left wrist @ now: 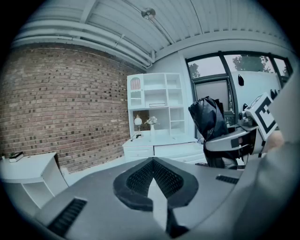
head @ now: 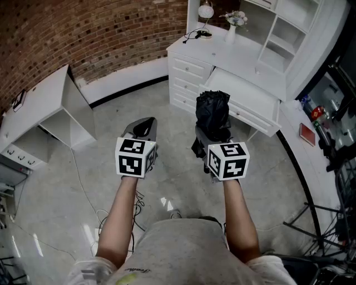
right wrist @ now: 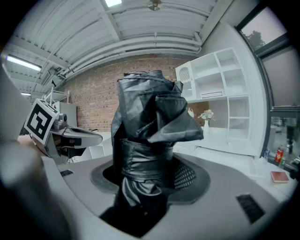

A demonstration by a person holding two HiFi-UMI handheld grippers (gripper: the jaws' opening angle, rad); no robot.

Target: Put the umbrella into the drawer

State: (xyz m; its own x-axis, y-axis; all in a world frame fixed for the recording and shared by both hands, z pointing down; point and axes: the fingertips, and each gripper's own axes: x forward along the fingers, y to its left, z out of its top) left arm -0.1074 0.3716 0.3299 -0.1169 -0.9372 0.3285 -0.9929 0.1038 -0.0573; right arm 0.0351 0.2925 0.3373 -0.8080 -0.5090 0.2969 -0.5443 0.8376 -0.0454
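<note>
A folded black umbrella (head: 213, 114) stands upright between the jaws of my right gripper (head: 211, 133), which is shut on its strapped lower part (right wrist: 145, 159). In the left gripper view the umbrella (left wrist: 211, 117) rises at the right. My left gripper (head: 143, 128) hangs level beside it on the left, with its jaws closed together and nothing between them (left wrist: 154, 183). Ahead stands a white desk with a stack of closed drawers (head: 186, 78) with round knobs. A wide flat slab (head: 245, 97) juts out from the desk front, just beyond the umbrella.
A white shelf unit (head: 50, 111) stands at the left against the brick wall. Thin cables (head: 100, 214) trail over the glossy floor near my feet. On the desk top sit a flower vase (head: 232, 25) and a lamp (head: 206, 11). Stands and clutter (head: 334, 167) crowd the right side.
</note>
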